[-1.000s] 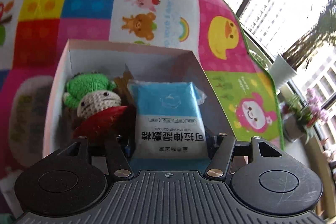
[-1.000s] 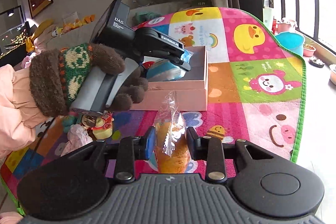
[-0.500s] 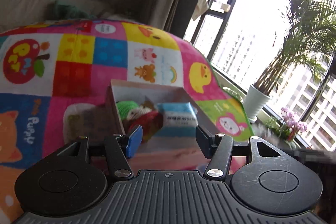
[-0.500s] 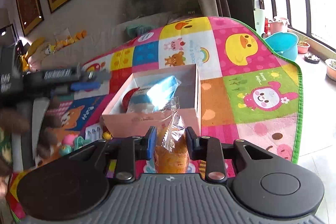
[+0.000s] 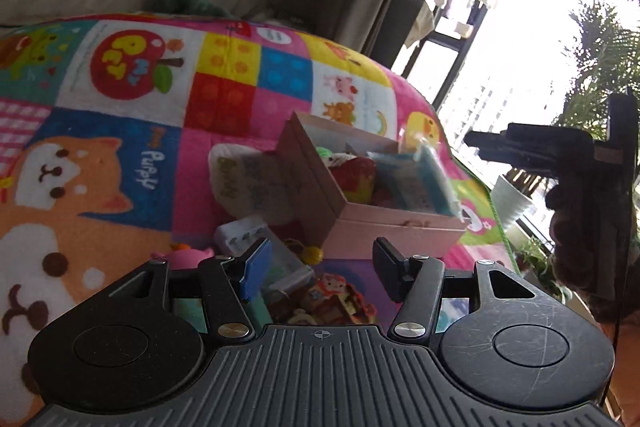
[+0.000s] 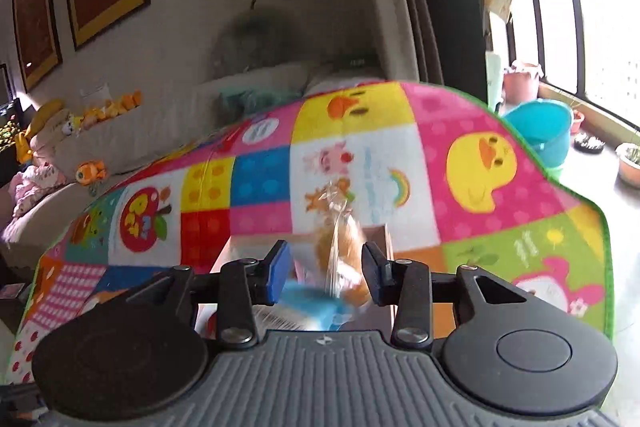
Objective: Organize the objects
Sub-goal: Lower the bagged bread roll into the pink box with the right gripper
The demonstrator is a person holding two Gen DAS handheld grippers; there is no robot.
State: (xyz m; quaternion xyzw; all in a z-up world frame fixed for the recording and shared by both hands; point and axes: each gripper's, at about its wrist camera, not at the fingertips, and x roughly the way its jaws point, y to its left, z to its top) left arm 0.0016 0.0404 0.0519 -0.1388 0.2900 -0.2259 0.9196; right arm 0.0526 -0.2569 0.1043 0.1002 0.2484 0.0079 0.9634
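A pink box (image 5: pixel 384 227) sits on the colourful play mat and holds a blue wet-wipe pack (image 5: pixel 416 179) and a knitted toy (image 5: pixel 352 171). My left gripper (image 5: pixel 320 267) is open and empty, low over small toys (image 5: pixel 324 303) in front of the box. My right gripper (image 6: pixel 326 271) is open above the box (image 6: pixel 386 239). A clear-wrapped orange snack (image 6: pixel 340 247) sits blurred between its spread fingers, over the blue pack (image 6: pixel 308 303). The right gripper (image 5: pixel 560 155) also shows at the right edge of the left wrist view.
Small toys and a white packet (image 5: pixel 244 235) lie on the mat (image 5: pixel 120 163) before the box. A sofa (image 6: pixel 168 123) with plush toys stands behind. A teal tub (image 6: pixel 540 131) and plant pots (image 5: pixel 512 203) stand by the window.
My left gripper pulled back from the box and dropped toward the small toys. My right gripper moved over the box and opened, so the jaws no longer pinch the wrapped snack.
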